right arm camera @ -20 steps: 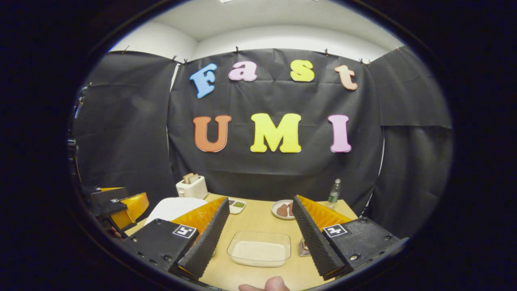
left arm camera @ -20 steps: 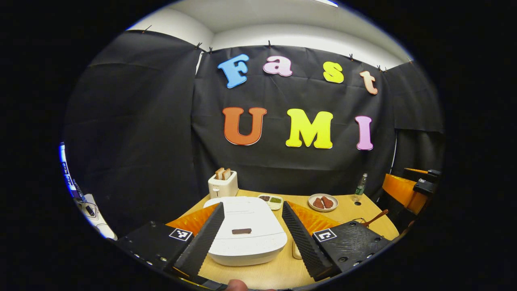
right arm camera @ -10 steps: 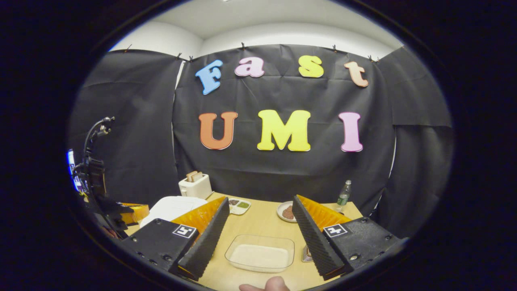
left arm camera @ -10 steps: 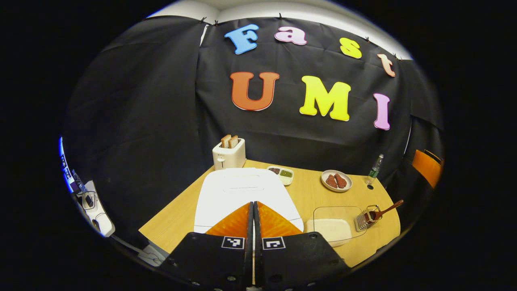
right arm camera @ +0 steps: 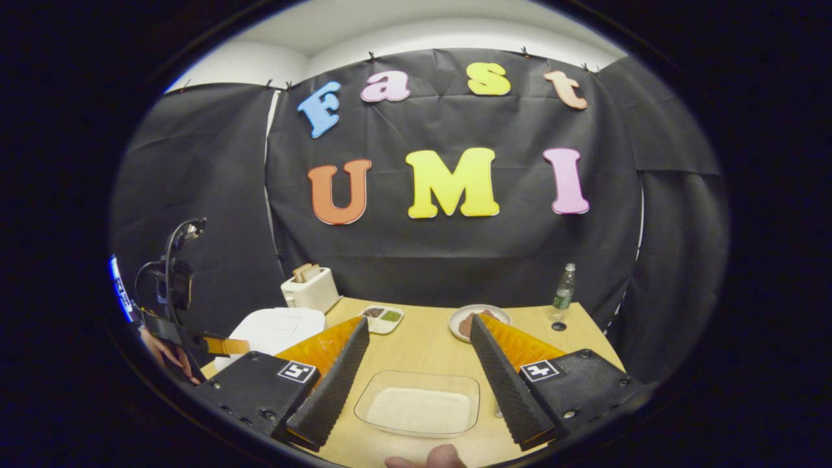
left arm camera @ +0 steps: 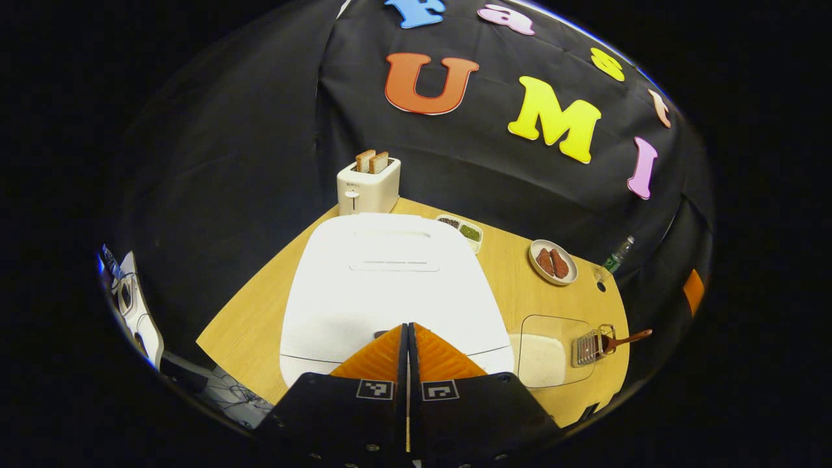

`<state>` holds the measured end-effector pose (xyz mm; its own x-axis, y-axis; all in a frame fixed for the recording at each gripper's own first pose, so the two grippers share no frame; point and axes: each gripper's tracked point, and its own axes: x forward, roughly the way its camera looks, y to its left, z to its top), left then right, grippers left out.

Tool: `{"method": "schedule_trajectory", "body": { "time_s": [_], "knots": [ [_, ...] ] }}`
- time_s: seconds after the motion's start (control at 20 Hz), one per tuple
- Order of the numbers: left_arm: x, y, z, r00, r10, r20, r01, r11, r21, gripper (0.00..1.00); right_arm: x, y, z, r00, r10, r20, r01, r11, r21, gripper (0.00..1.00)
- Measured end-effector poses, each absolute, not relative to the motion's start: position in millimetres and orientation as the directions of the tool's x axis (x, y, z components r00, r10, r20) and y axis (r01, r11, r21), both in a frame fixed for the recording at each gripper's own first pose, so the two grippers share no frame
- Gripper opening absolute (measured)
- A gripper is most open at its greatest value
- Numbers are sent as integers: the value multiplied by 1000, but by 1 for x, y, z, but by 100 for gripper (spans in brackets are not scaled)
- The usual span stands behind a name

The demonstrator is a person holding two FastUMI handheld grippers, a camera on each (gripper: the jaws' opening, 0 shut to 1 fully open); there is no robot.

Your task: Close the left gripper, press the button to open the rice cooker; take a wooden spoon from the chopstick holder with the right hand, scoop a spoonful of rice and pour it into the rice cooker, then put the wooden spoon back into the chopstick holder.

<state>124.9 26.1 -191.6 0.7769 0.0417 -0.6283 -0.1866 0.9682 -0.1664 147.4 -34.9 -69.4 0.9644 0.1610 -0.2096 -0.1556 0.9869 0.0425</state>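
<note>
Left gripper [left arm camera: 407,328]: jaws now together, lowered over the rice cooker [left arm camera: 390,279] front.
Right gripper [right arm camera: 419,338]: jaws still apart above the rice container [right arm camera: 418,411].

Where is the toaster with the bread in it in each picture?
Left gripper view: the toaster stands at the table's far edge, upper middle, just behind the white rice cooker.
Right gripper view: the toaster sits left of middle at the far edge, behind the rice cooker.
Shared landmark: the little two-part dish to the toaster's right.
</note>
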Motion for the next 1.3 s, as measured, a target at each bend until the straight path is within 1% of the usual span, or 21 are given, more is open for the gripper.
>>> {"method": "schedule_trajectory", "body": {
  "time_s": [0.1, 0.2, 0.25, 0.35, 0.4, 0.45, 0.5, 0.65, 0.7, 0.75, 0.8, 0.85, 0.9, 1.0, 1.05, 1.1, 1.2, 1.25, 1.3],
  "knots": [
    [131, 24, -199, 759, 30, -650, -198, 962, -187, 0, 156, -41, -73, 964, 157, -216, -150, 988, 47, 100],
    [130, 24, -206, 739, 23, -674, -212, 957, -199, 2, 162, -48, -77, 964, 147, -221, -136, 989, 62, 99],
    [133, 25, -205, 750, 27, -661, -218, 953, -208, 2, 166, -50, -81, 963, 144, -229, -131, 989, 72, 100],
    [128, 22, -211, 730, 11, -684, -228, 946, -228, 2, 170, -53, -90, 958, 142, -250, -124, 989, 87, 100],
    [121, 19, -215, 702, -2, -712, -246, 938, -245, 2, 172, -53, -94, 955, 143, -259, -123, 988, 93, 100],
    [129, 21, -216, 718, 6, -696, -253, 934, -252, 4, 172, -53, -98, 952, 146, -270, -124, 987, 97, 100],
    [125, 18, -220, 698, 1, -716, -245, 940, -238, 4, 174, -52, -103, 947, 150, -283, -126, 987, 101, 100],
    [125, 22, -219, 687, 34, -726, -236, 955, -179, 4, 179, -45, -109, 938, 174, -300, -144, 982, 120, 100],
    [127, 23, -219, 689, 46, -723, -245, 954, -173, 3, 181, -42, -108, 933, 183, -310, -154, 981, 118, 100],
    [127, 23, -217, 695, 55, -717, -258, 950, -178, 3, 182, -40, -106, 931, 190, -312, -162, 980, 116, 96],
    [127, 22, -215, 700, 57, -712, -264, 947, -183, 4, 182, -39, -100, 934, 196, -300, -168, 979, 117, 100],
    [129, 22, -214, 709, 62, -702, -264, 947, -183, 3, 183, -38, -93, 937, 200, -285, -175, 978, 113, 100],
    [130, 23, -207, 727, 73, -682, -262, 949, -178, 3, 183, -39, -86, 942, 199, -271, -178, 979, 102, 100],
    [136, 24, -181, 789, 97, -607, -243, 956, -163, 3, 181, -42, -75, 950, 188, -248, -175, 982, 75, 100],
    [141, 23, -164, 823, 101, -559, -220, 964, -150, 4, 177, -44, -69, 954, 183, -238, -171, 983, 67, 100],
    [147, 22, -145, 857, 94, -507, -188, 972, -138, 7, 174, -45, -64, 957, 181, -229, -171, 983, 62, 96],
    [166, 25, -109, 908, 100, -406, -153, 983, -101, 24, 167, -44, -52, 960, 179, -217, -175, 984, 38, 98],
    [174, 32, -98, 922, 112, -371, -151, 986, -77, 36, 164, -44, -48, 960, 180, -216, -180, 984, 18, 100],
    [179, 39, -86, 932, 128, -338, -160, 985, -67, 37, 162, -47, -38, 965, 173, -198, -176, 984, 5, 100]
  ]
}}
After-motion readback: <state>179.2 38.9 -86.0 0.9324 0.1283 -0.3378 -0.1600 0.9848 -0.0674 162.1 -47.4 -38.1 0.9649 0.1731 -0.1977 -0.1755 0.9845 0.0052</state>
